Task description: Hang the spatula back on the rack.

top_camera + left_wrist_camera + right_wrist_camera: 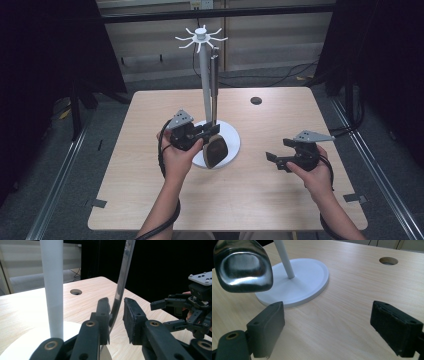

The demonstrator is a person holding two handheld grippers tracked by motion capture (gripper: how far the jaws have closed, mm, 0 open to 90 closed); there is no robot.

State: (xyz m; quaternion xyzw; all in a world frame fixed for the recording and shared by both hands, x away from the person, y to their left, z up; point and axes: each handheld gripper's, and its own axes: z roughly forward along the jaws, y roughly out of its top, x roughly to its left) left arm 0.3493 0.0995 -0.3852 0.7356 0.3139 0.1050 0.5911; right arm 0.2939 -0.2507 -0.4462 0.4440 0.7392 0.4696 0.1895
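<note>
Now left claw loosely brackets spatula handle.

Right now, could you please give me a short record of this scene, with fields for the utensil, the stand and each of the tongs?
utensil: metal spatula hanging beside the pole, blade low over the base
stand: white stand with hooked top on a round base, on the wooden table
left tongs: jaws either side of the spatula handle, one pad apart from it
right tongs: open, nothing between them, above bare table
</note>
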